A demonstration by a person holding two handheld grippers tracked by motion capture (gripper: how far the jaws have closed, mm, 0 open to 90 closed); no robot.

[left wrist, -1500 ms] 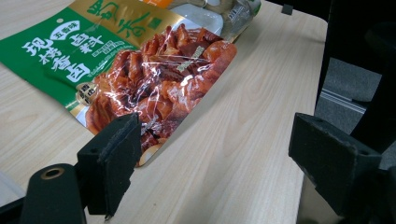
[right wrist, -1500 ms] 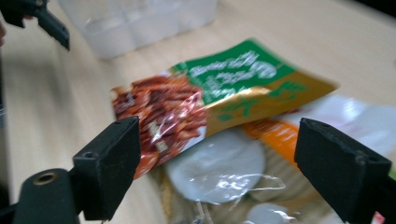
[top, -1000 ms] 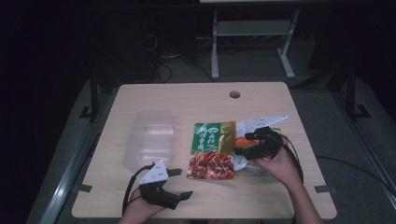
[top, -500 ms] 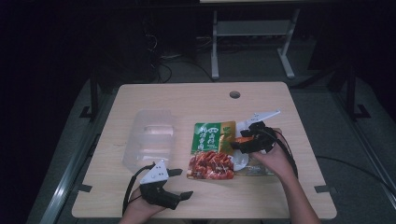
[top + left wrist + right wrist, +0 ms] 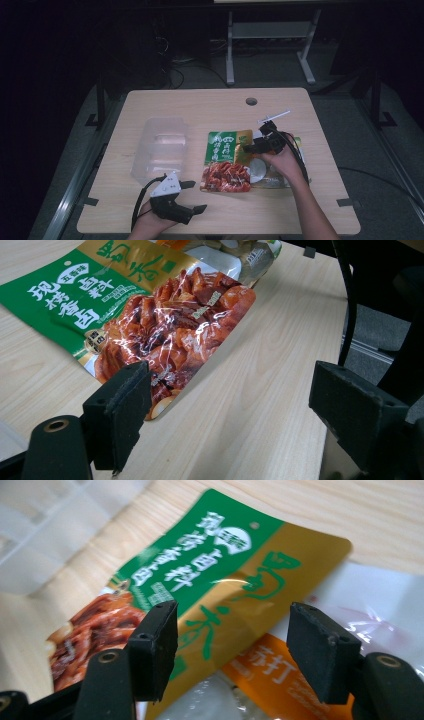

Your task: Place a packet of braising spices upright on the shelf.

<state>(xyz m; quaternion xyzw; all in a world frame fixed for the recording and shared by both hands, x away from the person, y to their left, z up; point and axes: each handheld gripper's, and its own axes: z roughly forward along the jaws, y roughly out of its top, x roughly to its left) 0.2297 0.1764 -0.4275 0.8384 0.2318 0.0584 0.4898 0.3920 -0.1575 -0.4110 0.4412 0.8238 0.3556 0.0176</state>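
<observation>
A: Count on the table?
B: Two grippers, left at 7 o'clock, right at 3. One clear plastic box at 9.
A: Packets?
B: Two: green one, orange-and-white one underneath.

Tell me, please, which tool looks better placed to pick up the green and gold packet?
Probably the right tool: it hangs open directly over the green and gold packet, with the packet's gold edge between its jaws. The left tool, also open, sits near the table's front edge, short of the packet.
</observation>
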